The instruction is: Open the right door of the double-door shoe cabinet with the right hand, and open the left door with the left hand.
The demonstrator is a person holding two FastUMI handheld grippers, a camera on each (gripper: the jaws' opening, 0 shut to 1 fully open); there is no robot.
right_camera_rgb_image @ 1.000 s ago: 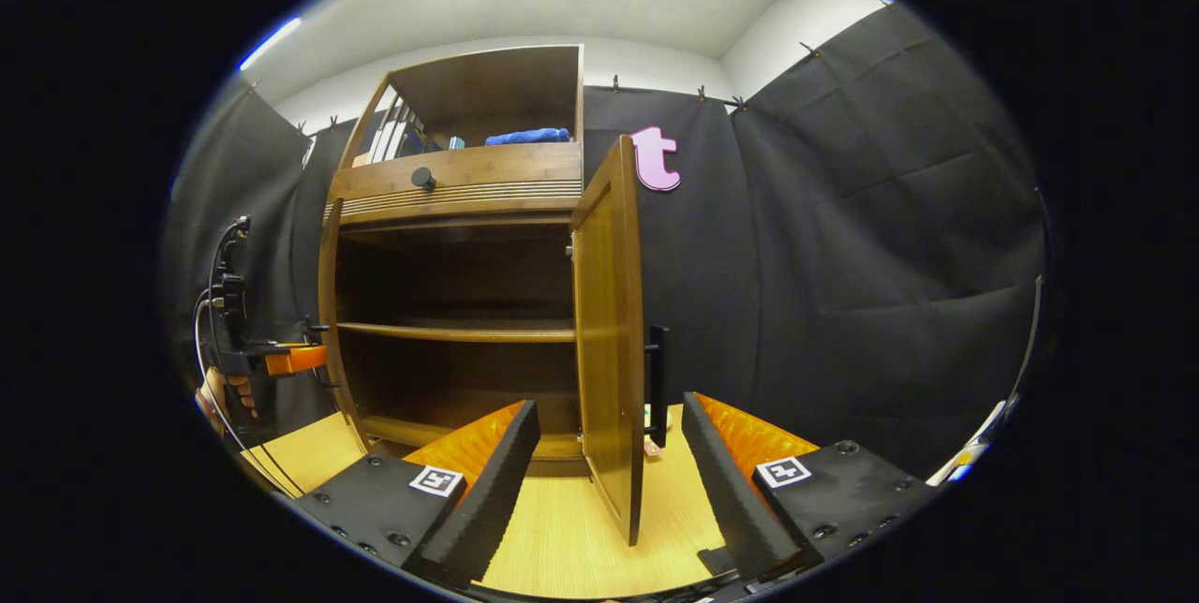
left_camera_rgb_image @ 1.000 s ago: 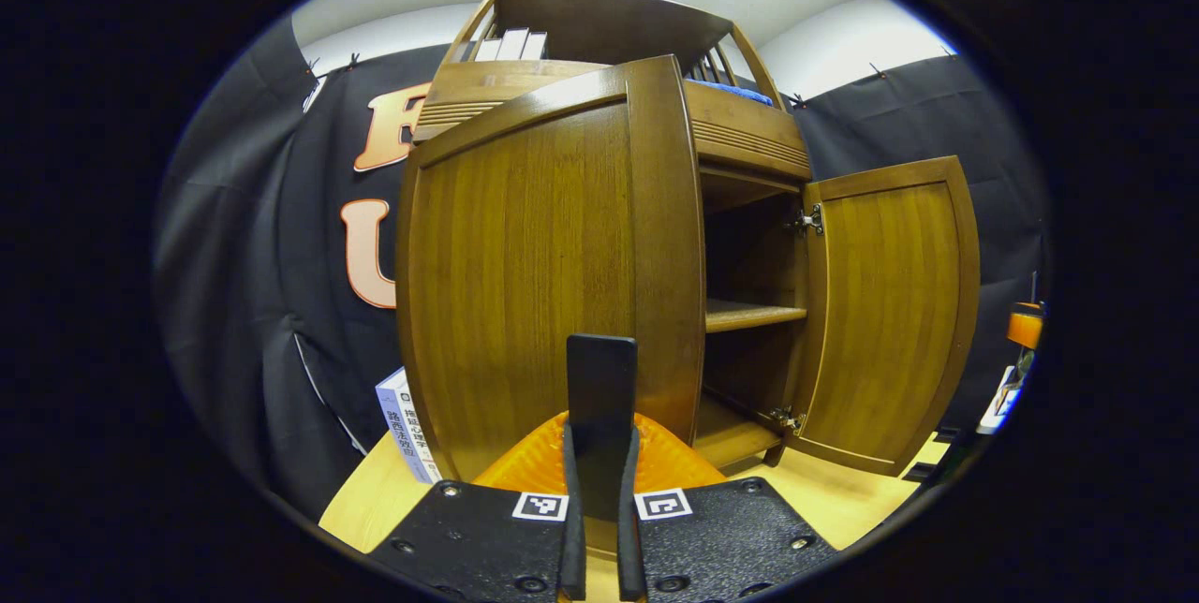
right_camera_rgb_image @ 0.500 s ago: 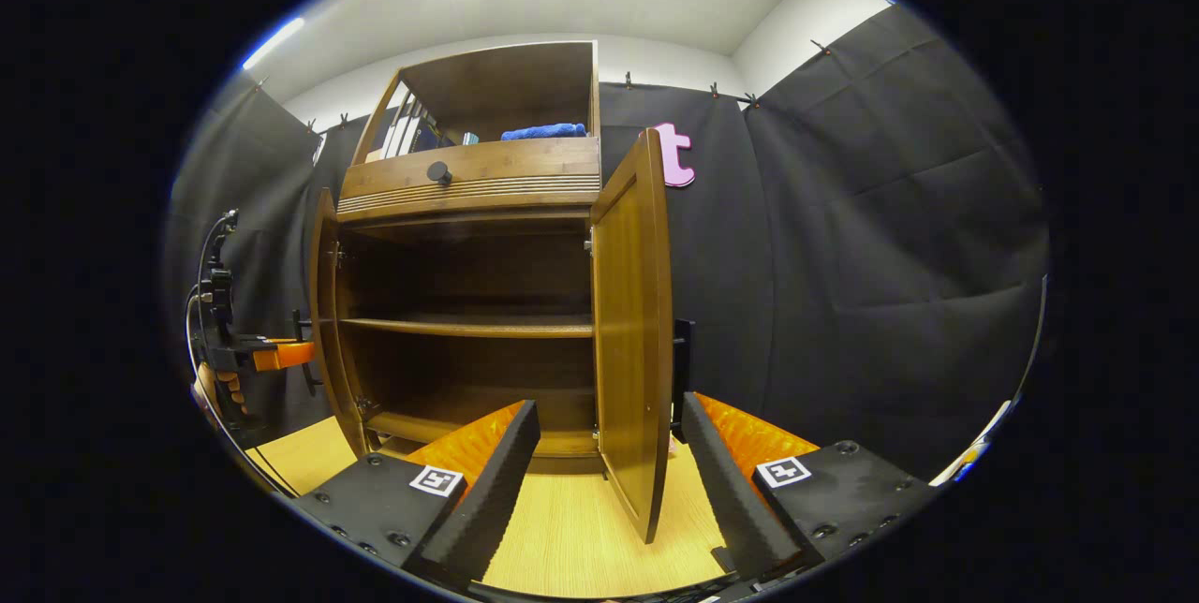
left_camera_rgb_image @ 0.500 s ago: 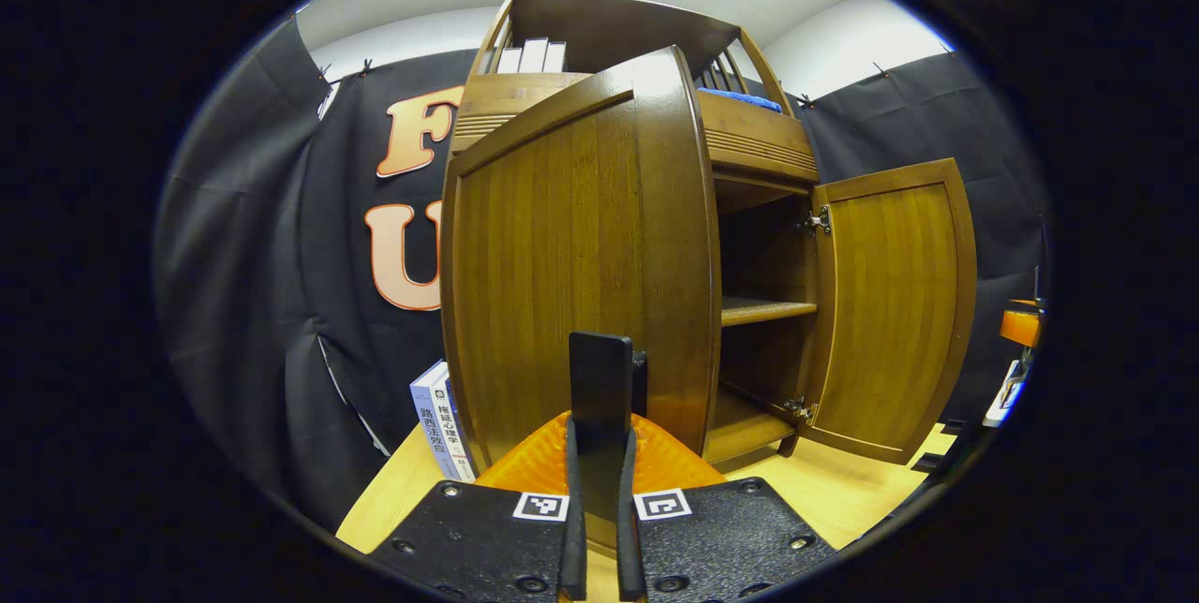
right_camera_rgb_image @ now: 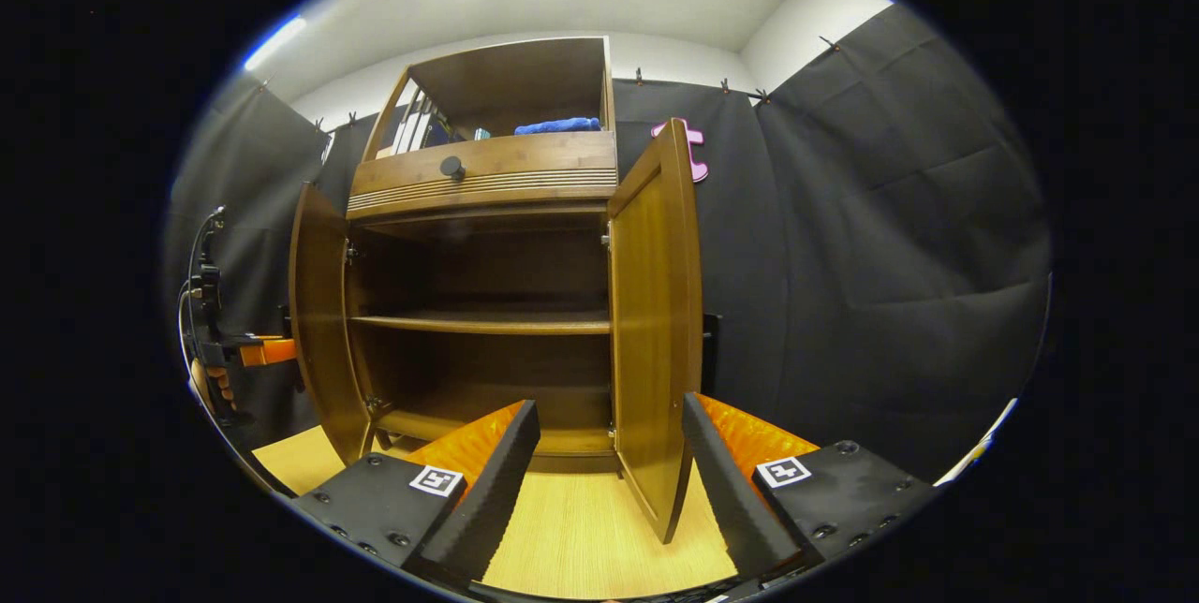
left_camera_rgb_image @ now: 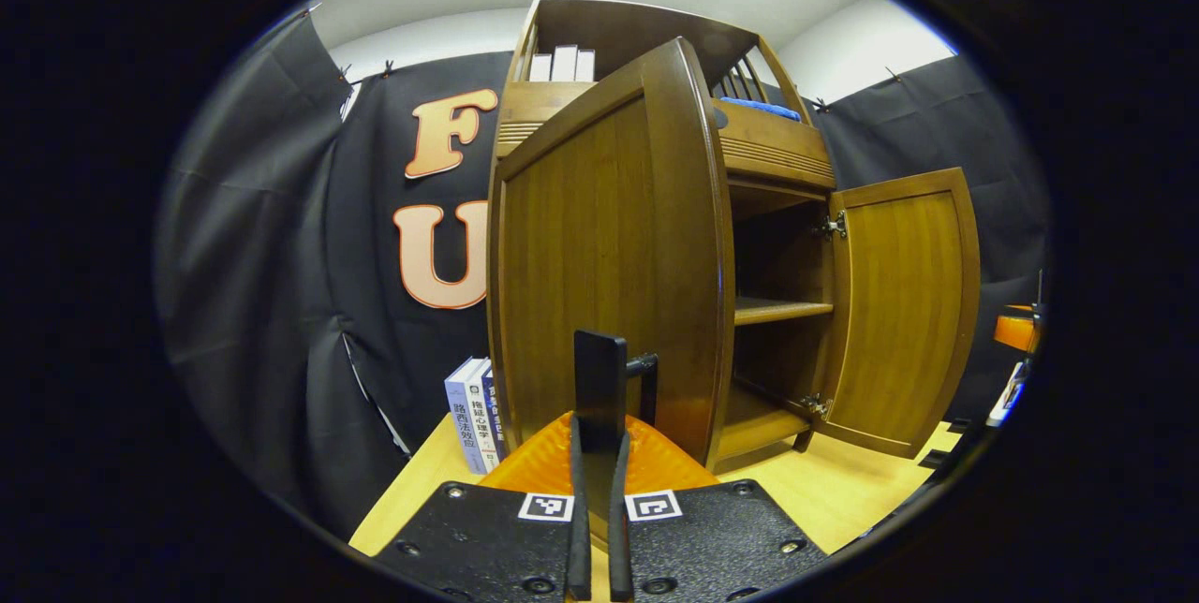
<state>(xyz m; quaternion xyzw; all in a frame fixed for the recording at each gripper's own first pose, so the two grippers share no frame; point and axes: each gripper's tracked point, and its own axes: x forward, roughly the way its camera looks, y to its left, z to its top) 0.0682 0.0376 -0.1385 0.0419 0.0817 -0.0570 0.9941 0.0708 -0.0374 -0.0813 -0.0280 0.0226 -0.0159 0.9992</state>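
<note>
The left hand-held gripper (left_camera_rgb_image: 593,453) is clamped on the black bar handle (left_camera_rgb_image: 599,378) of the brown wooden cabinet's left door (left_camera_rgb_image: 599,247), seemingly half open, while the right hand-held gripper (right_camera_rgb_image: 609,463) gapes wide, empty, astride the open right door (right_camera_rgb_image: 656,322).

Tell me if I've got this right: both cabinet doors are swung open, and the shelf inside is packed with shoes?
Not quite. Both doors are open, the left door and the right door, but the shelf inside is bare: no shoes on it. The right gripper view looks straight into the cabinet and shows this.
</note>
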